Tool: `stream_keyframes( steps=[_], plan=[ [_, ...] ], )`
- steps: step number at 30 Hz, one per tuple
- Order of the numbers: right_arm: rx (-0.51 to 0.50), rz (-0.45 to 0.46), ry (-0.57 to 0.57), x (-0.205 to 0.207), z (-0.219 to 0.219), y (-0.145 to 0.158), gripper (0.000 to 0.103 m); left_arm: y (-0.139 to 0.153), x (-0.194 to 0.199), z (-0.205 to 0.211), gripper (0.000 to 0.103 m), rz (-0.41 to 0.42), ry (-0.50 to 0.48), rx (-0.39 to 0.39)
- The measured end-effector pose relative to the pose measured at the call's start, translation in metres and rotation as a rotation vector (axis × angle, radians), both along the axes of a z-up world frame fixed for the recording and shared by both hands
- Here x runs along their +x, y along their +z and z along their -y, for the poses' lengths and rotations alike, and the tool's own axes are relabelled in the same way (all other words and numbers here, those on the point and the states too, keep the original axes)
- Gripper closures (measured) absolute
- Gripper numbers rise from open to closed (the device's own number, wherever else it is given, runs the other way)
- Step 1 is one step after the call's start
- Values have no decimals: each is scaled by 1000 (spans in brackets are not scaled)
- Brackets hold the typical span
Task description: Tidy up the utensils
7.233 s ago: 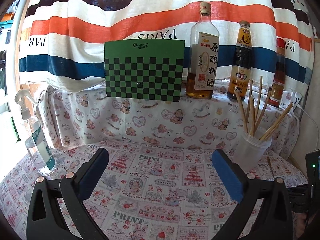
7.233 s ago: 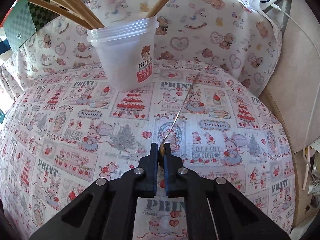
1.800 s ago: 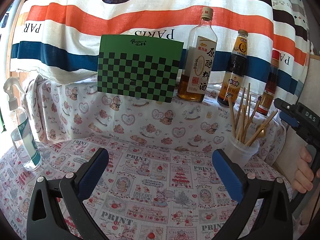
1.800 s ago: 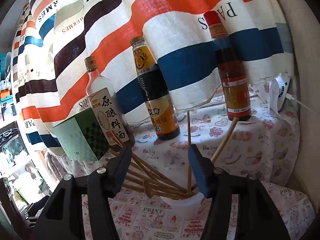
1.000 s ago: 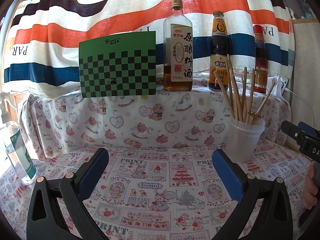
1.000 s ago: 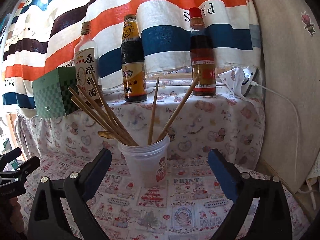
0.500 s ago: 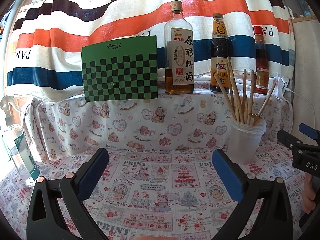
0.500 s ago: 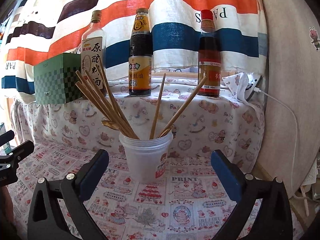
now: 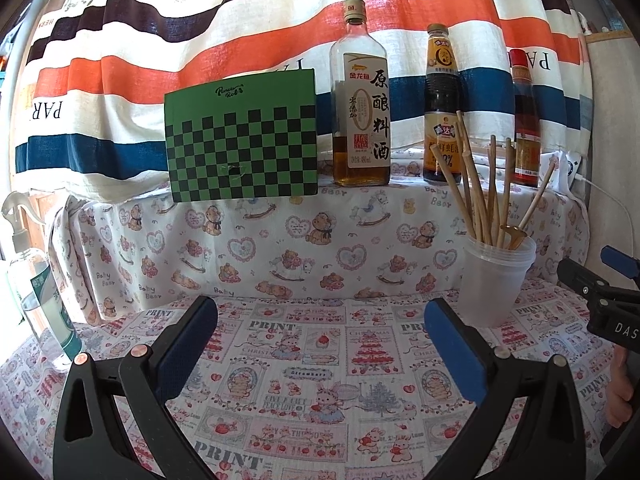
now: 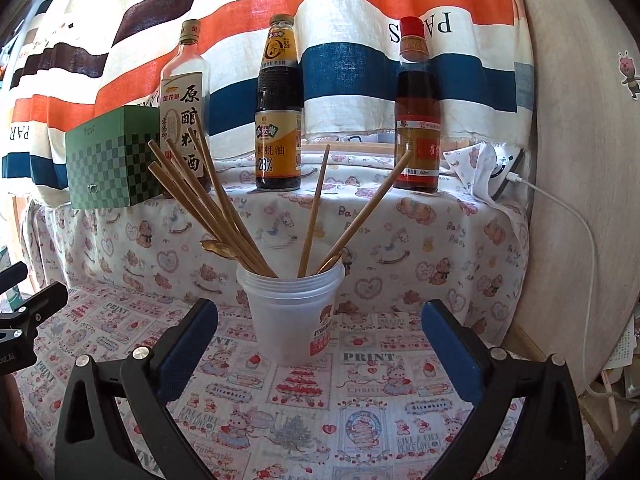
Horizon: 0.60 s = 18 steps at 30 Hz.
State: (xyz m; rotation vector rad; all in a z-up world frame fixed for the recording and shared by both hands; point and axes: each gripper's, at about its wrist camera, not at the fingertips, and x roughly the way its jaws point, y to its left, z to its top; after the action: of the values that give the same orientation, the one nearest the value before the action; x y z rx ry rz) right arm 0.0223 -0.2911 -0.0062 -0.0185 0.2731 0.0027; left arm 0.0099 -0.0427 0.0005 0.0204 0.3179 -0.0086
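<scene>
Hovering over the tablecloth (image 9: 320, 364), left gripper (image 9: 320, 336) has jaws wide, nothing between them. Right gripper (image 10: 320, 332) also wide and empty, its pads flanking the cup (image 10: 294, 312) without touching it; cup sits at 12 o'clock just ahead of the fingers. In the left view the cup (image 9: 494, 280) is at 2 o'clock, on the cloth near the foot of the covered shelf (image 9: 304, 232).

Chopsticks (image 10: 208, 200) stand tilted in the cup, most fanned toward 10–11 o'clock, two leaning toward 12 and 1. Gold spoon (image 10: 218, 249) sticks out over the cup rim at 10 o'clock; another gold spoon bowl (image 10: 330, 264) shows at the rim on the right side.

On the shelf behind: green checkered box (image 9: 242, 138), clear bottle (image 9: 360, 108) with amber liquid, dark sauce bottle (image 9: 442, 104), red-cap bottle (image 9: 526, 120), all upright, side by side, apart from each other. Striped cloth (image 9: 240, 40) hangs behind them. Spray bottle (image 9: 36, 280) at 9 o'clock in the left view, on the cloth edge. White cable (image 10: 580, 232) runs down the right side in the right view.

The right gripper's tip shows at 3 o'clock in the left view; the left one's at 9 o'clock in the right view.
</scene>
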Motion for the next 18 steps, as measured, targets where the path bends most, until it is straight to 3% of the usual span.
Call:
stream_keyframes(
  steps=[18],
  plan=[
    [-1, -4, 2, 1, -1, 0, 0, -1, 1, 0, 0, -3, 5, 0]
  ],
)
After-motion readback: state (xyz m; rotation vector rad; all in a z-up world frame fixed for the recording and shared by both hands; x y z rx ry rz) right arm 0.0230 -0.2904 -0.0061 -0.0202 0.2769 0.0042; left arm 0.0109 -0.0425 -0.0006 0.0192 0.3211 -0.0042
